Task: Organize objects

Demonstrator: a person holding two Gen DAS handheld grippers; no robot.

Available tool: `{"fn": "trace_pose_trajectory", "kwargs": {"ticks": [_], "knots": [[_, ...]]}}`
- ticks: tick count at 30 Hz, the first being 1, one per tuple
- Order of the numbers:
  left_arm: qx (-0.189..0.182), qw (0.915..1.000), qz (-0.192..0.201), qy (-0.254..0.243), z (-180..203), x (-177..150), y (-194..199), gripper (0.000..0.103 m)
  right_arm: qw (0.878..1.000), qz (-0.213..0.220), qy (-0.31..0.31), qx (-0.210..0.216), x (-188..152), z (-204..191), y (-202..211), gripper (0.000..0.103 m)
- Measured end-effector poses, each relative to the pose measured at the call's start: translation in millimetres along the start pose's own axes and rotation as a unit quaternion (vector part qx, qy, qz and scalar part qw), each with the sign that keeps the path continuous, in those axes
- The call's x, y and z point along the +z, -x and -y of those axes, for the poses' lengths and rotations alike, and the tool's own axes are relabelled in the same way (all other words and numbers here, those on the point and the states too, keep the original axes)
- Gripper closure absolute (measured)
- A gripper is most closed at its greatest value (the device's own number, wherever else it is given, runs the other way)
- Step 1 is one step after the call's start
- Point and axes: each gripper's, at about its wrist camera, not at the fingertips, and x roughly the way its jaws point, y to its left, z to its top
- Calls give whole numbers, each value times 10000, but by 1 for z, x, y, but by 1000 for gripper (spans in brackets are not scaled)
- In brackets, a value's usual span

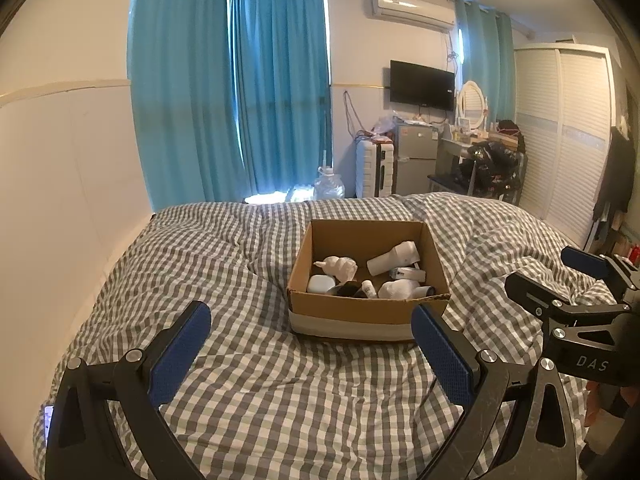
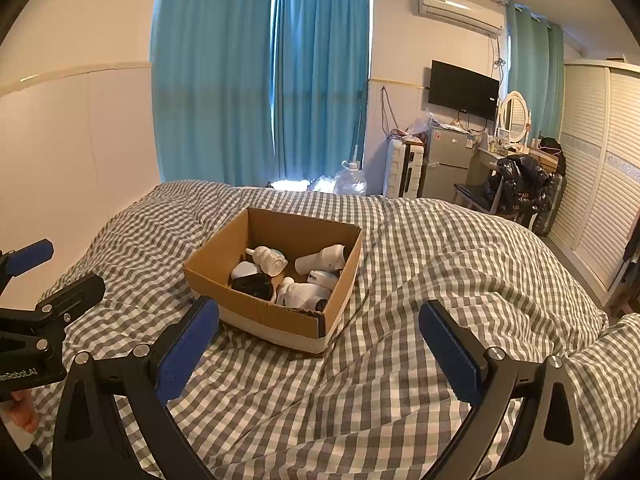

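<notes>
The cardboard box [image 1: 368, 276] sits around the middle of the bed [image 1: 248, 400], a bit toward the foot edge, on the grey checked duvet. It's already got a pile of stuff in it: a white hair-dryer-looking thing [image 1: 394, 258] against the far right wall, a crumpled white item [image 1: 338, 266] in the middle, a rounded white case [image 1: 320, 283] at the near left, something black [image 2: 254, 284] beside it, and a small white bottle [image 1: 369, 289] near the front wall. Exactly what a couple of these are is hard to tell.

The left gripper [image 1: 312, 356] hangs just short of the box's near wall, fingers [image 1: 180, 356] spread wide, nothing in them. The right gripper [image 2: 320, 352] is beside it, fingers [image 2: 452, 354] also spread and empty, the box off to its left.

Looks like nothing is loose on the duvet in view, so the step in hand is probably sorting what's in the box. Best bet: go in from above, pick one item sitting on top, and keep the fingers off the box walls. The duvet is soft, so pushing the box could tip or slide it; the spare gripper could steady the rim.
</notes>
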Motion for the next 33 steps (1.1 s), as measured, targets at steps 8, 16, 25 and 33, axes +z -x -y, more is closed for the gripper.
{"fn": "trace_pose_trajectory", "kwargs": {"ticks": [8, 16, 25, 33], "knots": [[33, 10000, -37, 58, -3, -1, -1, 0, 10000, -19, 9, 9, -1, -1, -2, 2], [69, 9999, -63, 65, -5, -1, -1, 0, 10000, -49, 51, 26, 0, -3, -3, 2], [66, 9999, -95, 47, -5, -2, -2, 0, 10000, -54, 50, 23, 0, -4, -3, 2], [78, 9999, -94, 18, -5, -4, -1, 0, 10000, -57, 31, 26, -1, -3, -3, 2]]}}
